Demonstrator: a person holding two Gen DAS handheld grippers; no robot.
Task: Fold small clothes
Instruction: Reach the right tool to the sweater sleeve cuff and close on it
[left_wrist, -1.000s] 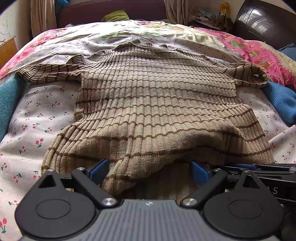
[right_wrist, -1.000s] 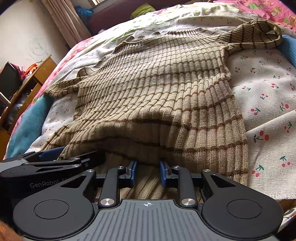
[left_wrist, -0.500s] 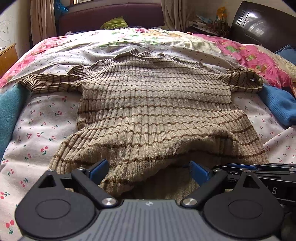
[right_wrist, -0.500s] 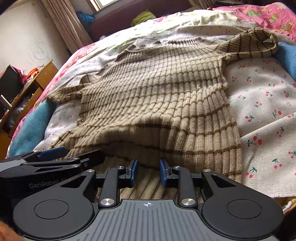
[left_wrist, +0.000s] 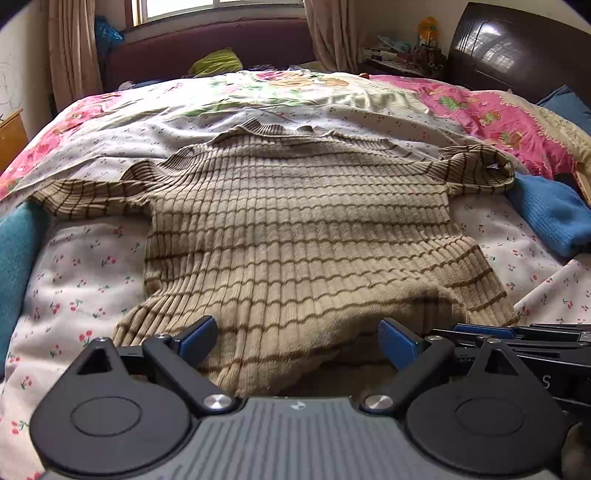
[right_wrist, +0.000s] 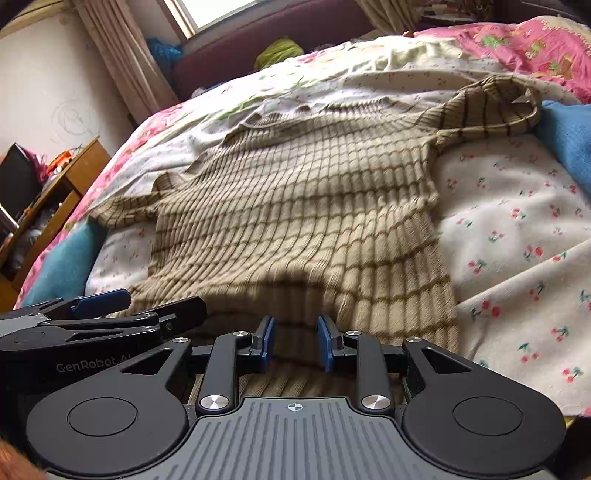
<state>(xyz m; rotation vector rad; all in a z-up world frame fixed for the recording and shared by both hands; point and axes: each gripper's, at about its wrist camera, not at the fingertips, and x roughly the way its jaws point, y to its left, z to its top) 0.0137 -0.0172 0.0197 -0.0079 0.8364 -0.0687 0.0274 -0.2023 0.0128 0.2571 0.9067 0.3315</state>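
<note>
Both tongs, left tongs (left_wrist: 295, 341) spread wide and right tongs (right_wrist: 295, 341) narrowly parted around the sweater (left_wrist: 295, 229) hem at six o'clock, are rising, starting the fold toward twelve.

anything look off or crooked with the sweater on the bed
Yes. The striped sweater is not flat: its right sleeve is curled back on itself beside a blue cloth, and the near hem is lifted and rumpled by the tools. No damage visible.
</note>
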